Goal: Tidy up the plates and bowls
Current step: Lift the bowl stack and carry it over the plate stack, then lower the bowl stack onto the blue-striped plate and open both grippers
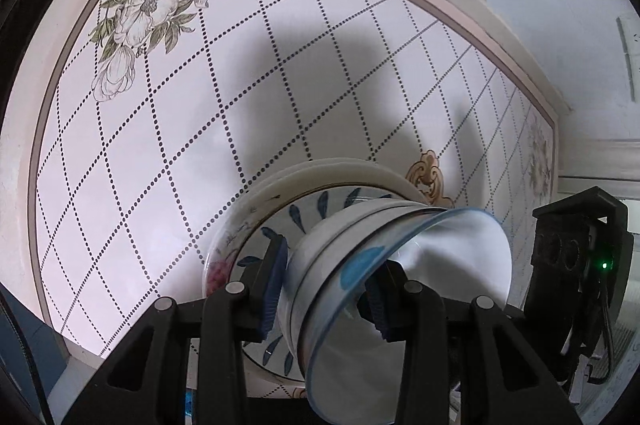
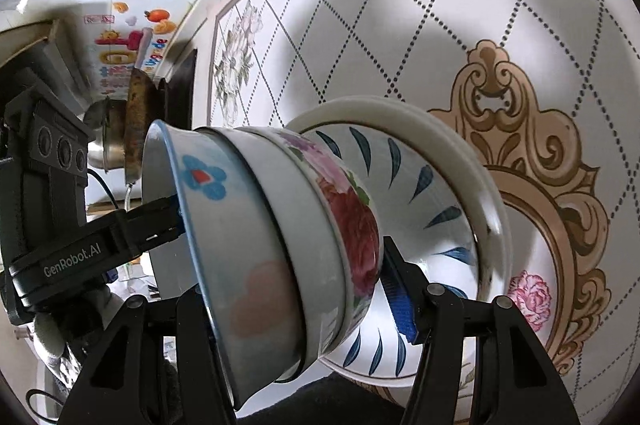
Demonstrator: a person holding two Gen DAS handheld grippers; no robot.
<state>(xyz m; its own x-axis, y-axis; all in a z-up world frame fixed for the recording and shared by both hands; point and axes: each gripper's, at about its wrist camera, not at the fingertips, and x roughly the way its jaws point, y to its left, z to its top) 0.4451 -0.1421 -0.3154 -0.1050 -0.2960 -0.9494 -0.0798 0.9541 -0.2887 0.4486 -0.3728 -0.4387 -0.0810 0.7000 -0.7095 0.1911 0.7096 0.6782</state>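
A nested stack of bowls [image 2: 280,225] sits on stacked plates [image 2: 460,161], all seen tilted over a patterned tabletop. The top bowl [image 1: 400,257] has a blue flower mark; under it sit a plain white bowl and a rose-printed bowl [image 2: 352,221]. The plate with blue leaf marks [image 1: 296,221] lies under them, on white plates [image 1: 340,173]. My left gripper [image 1: 326,285] is shut across the bowl stack, one pad outside, one inside. My right gripper [image 2: 304,289] grips the same stack from the opposite side; its left finger is hidden behind the bowls.
The tabletop [image 1: 200,105] has a dotted diamond grid, flower prints and a pink border. A metal pot [image 2: 108,141] and a dark pan [image 2: 136,121] stand beyond the table at left in the right wrist view. A white wall lies behind.
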